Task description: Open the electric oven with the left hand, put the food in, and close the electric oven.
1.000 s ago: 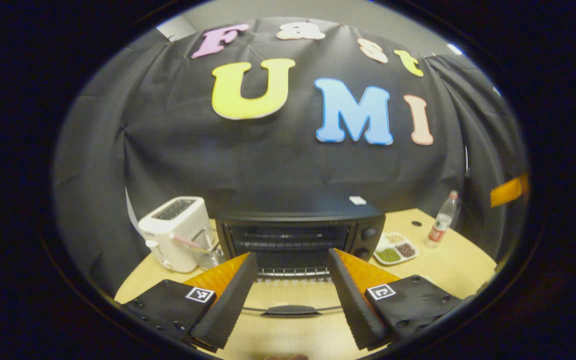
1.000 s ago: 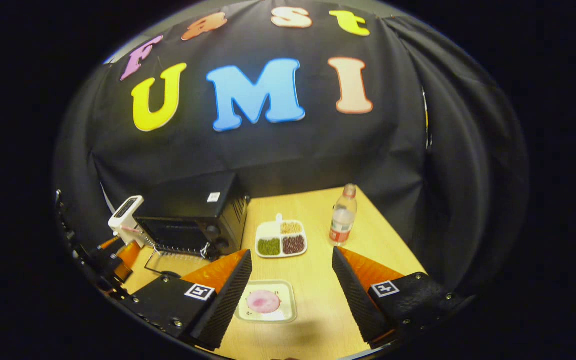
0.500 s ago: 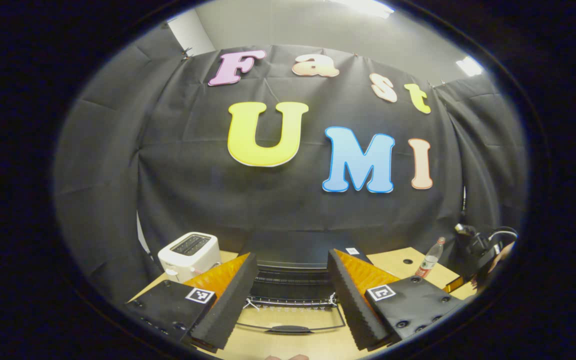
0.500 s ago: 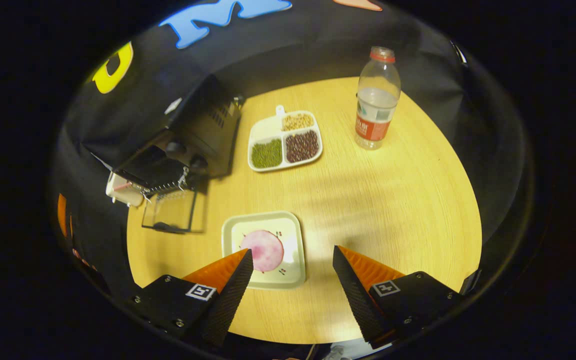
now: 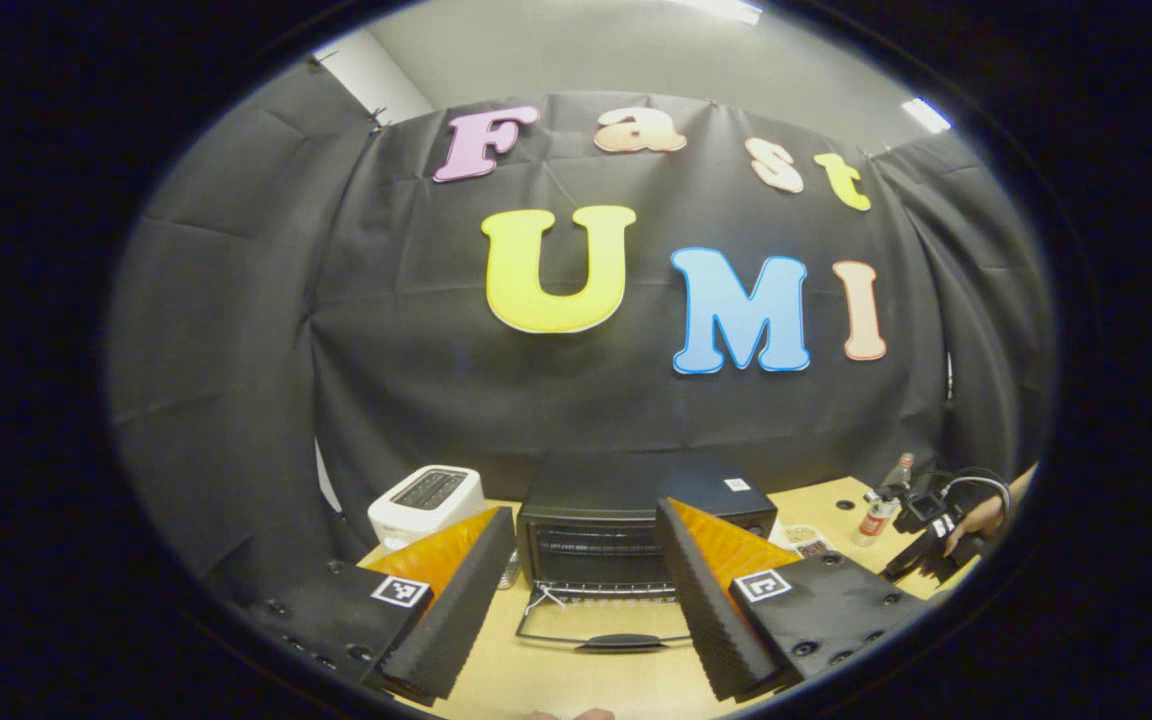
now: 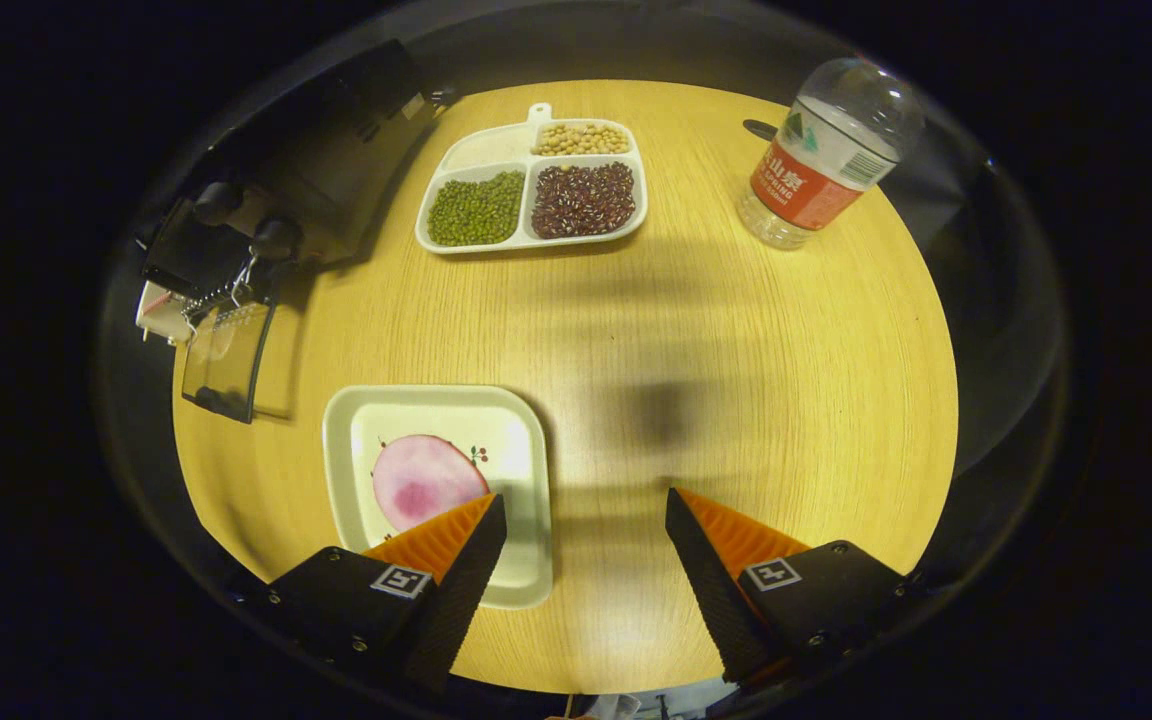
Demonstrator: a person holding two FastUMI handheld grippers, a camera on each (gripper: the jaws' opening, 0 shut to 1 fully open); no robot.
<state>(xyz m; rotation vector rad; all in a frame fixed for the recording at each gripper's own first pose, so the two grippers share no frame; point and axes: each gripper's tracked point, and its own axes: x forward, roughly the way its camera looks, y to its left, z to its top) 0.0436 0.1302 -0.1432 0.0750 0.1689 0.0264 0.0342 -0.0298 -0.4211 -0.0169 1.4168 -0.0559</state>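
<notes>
oven (image 5: 626, 525) door (image 5: 616, 625) down. both grippers spread, i'm holding nothing; plate (image 6: 526, 480) by table's (image 6: 736, 400) near edge, not loaded.

Both views bulge at the edges, bending straight lines. In the left gripper view a ceiling light (image 5: 924, 114) glows at upper right and the cloth stays dim. In the right gripper view the desk (image 6: 736, 360) is warmly lit, with a soft shadow (image 6: 651, 412) at centre; its rim darkens.

Round wooden table (image 6: 736, 340) carries oven (image 6: 306, 170), toaster (image 5: 426, 497), bean tray (image 6: 533, 185), water bottle (image 6: 821, 165), food plate (image 6: 436, 480).
</notes>
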